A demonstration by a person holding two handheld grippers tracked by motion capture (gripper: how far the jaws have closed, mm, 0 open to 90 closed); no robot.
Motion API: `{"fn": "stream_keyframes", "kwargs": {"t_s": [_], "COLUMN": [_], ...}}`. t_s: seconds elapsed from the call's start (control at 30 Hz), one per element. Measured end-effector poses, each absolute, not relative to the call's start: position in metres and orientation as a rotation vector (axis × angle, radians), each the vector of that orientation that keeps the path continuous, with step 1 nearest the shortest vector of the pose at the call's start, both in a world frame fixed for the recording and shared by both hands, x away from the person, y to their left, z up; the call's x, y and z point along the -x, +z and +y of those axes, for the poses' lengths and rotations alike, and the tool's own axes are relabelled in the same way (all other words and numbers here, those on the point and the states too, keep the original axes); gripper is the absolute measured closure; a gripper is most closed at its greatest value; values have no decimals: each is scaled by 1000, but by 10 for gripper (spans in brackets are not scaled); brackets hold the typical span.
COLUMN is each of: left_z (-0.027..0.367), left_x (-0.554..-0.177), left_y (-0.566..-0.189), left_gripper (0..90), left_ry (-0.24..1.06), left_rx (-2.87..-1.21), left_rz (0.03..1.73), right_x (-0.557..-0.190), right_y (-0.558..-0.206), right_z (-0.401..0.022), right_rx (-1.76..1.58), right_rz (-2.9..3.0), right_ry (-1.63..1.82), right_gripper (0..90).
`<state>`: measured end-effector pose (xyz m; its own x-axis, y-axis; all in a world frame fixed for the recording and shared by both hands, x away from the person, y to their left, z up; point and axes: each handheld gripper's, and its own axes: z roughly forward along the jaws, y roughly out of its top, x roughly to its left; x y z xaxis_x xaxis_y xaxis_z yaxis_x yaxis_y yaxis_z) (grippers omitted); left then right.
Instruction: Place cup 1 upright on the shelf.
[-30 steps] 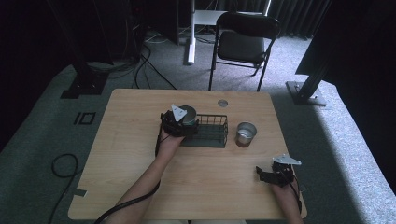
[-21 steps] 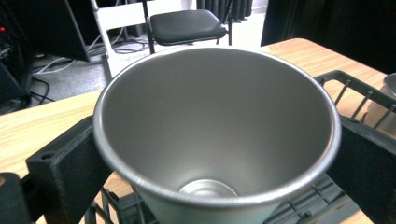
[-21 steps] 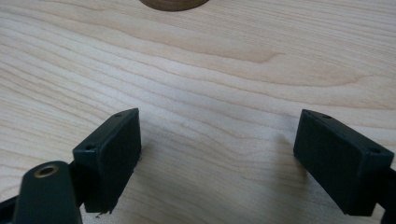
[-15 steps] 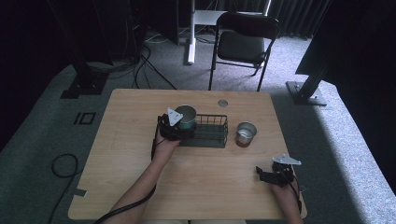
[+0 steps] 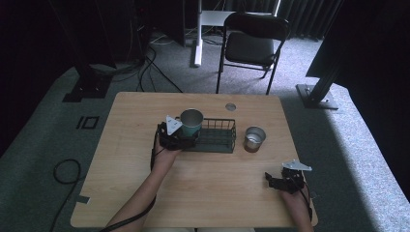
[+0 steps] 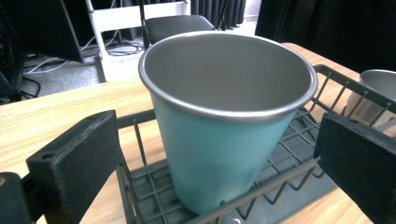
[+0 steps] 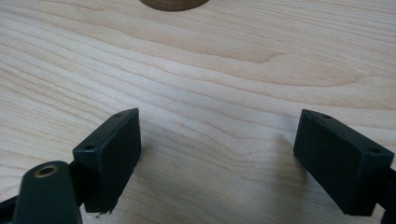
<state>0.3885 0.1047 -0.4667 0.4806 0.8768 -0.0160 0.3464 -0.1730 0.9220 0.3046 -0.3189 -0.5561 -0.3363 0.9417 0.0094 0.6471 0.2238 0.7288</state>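
- One wire basket (image 5: 217, 137) sits mid-frame in the high view on the table (image 5: 130, 159); it holds just the teal cup.
- Teal cup (image 6: 224, 126) stands upright at the basket's left end, empty. It looks like thin metal: probably light, stiff and slick, so grip the wall below the rim.
- Steel cup (image 5: 254, 138) stands just right of the basket, contents unclear.
- Left gripper (image 5: 176, 137): jaws spread either side of the teal cup, not touching.
- Right gripper (image 5: 280, 181), lower right: jaws apart over bare wood.
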Motion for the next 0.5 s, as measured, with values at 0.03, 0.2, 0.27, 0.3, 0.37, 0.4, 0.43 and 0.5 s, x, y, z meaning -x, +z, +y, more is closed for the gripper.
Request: {"fn": "stream_keyframes", "kwargs": {"t_s": [0.03,0.2,0.27,0.3,0.37,0.4,0.43,0.5], "left_z": [106,110,112,113,114,115,117,119], "left_x": [-387,-381,-378,-377,-375,-375,-374,-372], "left_y": [-466,-464,-464,-464,-465,-465,-466,-468], "left_gripper": [15,16,15,15,15,15,15,15], "left_ry": [680,663,662,655,674,671,656,660], "left_rx": [-1744,-1738,-1735,-1734,-1745,-1748,-1749,-1750], "left_rz": [1039,1017,1007,1003,1006,1012,1018,1019], "right_x": [-305,-305,-305,-305,-305,-305,-305,-305], "right_y": [-556,-556,-556,-556,-556,-556,-556,-556], "right_z": [-319,-319,-319,-319,-319,-319,-319,-319], "right_rx": [-1462,-1463,-1463,-1464,-1464,-1465,-1465,-1467], "right_rz": [2066,2065,2065,2065,2065,2064,2063,2062], "right_ry": [902,903,903,903,903,902,902,901], "right_gripper": [147,147,147,147,147,147,147,147]}}
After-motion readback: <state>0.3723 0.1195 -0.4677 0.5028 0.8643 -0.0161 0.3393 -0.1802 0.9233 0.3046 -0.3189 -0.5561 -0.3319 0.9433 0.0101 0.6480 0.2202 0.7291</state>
